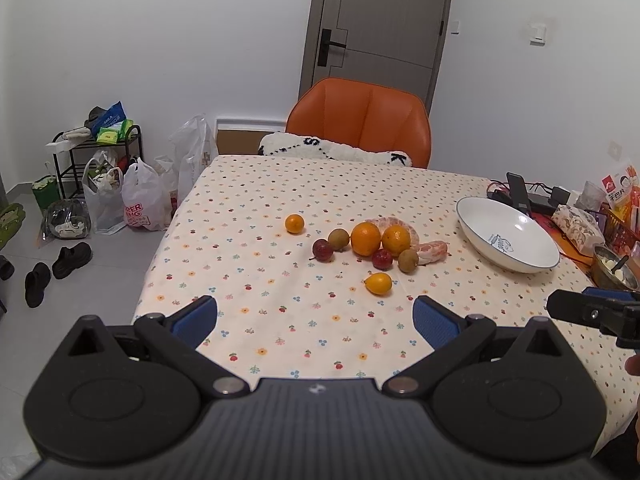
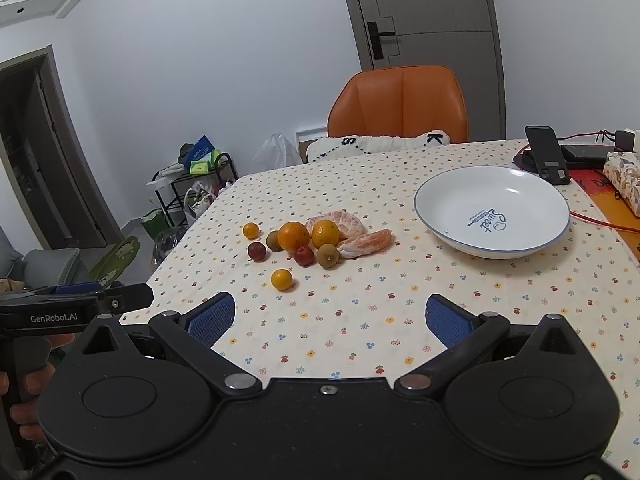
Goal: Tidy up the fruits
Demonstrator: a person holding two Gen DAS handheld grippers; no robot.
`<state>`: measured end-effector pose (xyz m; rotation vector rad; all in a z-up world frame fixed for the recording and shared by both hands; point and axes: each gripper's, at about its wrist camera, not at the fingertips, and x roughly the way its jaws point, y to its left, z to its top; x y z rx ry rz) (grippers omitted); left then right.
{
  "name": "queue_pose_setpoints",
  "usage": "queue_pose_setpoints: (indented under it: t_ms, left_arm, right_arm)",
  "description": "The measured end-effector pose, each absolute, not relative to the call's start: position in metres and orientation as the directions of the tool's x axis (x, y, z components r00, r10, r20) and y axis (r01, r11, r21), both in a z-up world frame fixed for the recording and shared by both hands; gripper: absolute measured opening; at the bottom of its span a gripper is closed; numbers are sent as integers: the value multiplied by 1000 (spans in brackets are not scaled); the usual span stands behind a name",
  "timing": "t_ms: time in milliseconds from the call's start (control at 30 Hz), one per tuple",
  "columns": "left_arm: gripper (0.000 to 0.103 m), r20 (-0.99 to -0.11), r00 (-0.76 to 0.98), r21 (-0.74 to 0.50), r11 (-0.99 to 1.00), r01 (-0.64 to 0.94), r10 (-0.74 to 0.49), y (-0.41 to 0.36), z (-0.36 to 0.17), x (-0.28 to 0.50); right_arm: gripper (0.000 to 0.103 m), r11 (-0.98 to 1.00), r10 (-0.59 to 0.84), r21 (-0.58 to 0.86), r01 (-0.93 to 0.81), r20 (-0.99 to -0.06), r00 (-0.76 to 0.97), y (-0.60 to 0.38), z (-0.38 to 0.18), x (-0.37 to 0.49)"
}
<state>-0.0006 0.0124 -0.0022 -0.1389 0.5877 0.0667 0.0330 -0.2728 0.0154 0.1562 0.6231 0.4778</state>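
**Fruit loose on the bench, bowl empty**

Nothing looks sorted yet. Your left claw (image 1: 315, 322) and right claw (image 2: 331, 320) both hang released and empty above the near edge of the bench (image 1: 280, 332). The fruits sit in a loose cluster mid-bench: two oranges (image 2: 294, 236), peeled citrus segments (image 2: 366, 243), small brown and red fruits, and two small yellow-orange ones (image 2: 281, 279) set slightly apart. The white bowl (image 2: 448, 216) waits to their right, holding nothing, so every piece is probably left to move.

The left view alone shows snack packets (image 1: 620, 196) and a metal dish (image 1: 612, 270) at far right, and shoes on the floor. The right view alone lets you read the bowl's lettering and shows your hand (image 2: 28, 408) gripping the left handle.
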Motion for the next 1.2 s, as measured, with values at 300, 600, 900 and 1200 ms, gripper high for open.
queue_pose_setpoints:
  t_ms: [300, 600, 900, 1200]
  left_arm:
    - [103, -553, 833, -109, 990, -94, 18, 10, -1, -2]
    - [103, -551, 834, -114, 989, -98, 19, 9, 2, -2]
    - [103, -549, 836, -114, 989, -99, 20, 10, 3, -3]
    - [103, -547, 837, -117, 989, -92, 13, 10, 5, -2]
  right_arm:
    - [103, 886, 464, 269, -377, -524, 714, -275, 17, 34]
    - [103, 888, 460, 275, -369, -523, 717, -277, 18, 36]
    - [103, 890, 456, 268, -369, -523, 720, -277, 18, 35]
    - [103, 891, 453, 263, -369, -525, 721, -276, 18, 35]
